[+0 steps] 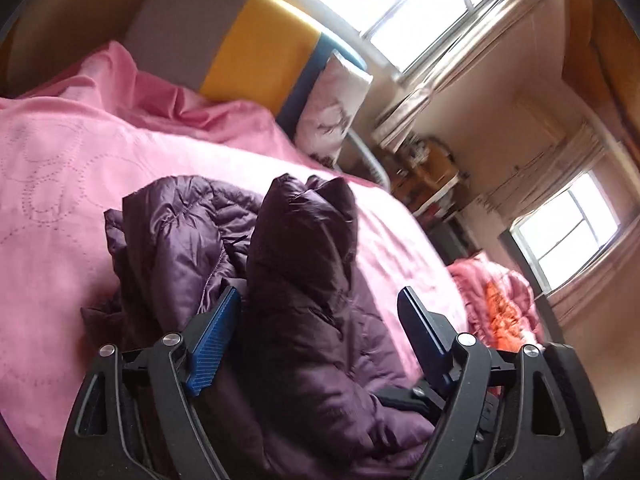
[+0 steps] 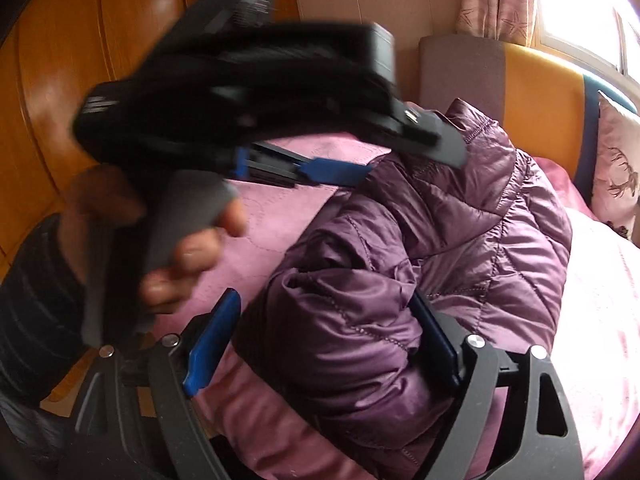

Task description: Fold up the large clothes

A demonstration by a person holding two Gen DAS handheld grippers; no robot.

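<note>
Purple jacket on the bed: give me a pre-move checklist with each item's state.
1. Left gripper open: ok, both pads clear of the fabric.
2. Right gripper open: ok, though jacket bulges between its fingers.
3. Jacket fully on the bedspread: cannot tell, near edge hidden.
4. Jacket folded flat: not ok, a puffy part stands up.
5. Grippers apart from each other: ok in the right wrist view.
6. Pillow clear of jacket: ok.

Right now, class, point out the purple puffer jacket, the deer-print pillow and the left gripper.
purple puffer jacket (image 2: 420, 240), right wrist view: on its quilted middle panel.
deer-print pillow (image 2: 618, 184), right wrist view: on the deer print.
left gripper (image 1: 320, 344), left wrist view: midway between its open blue fingertips, jacket between them.
</note>
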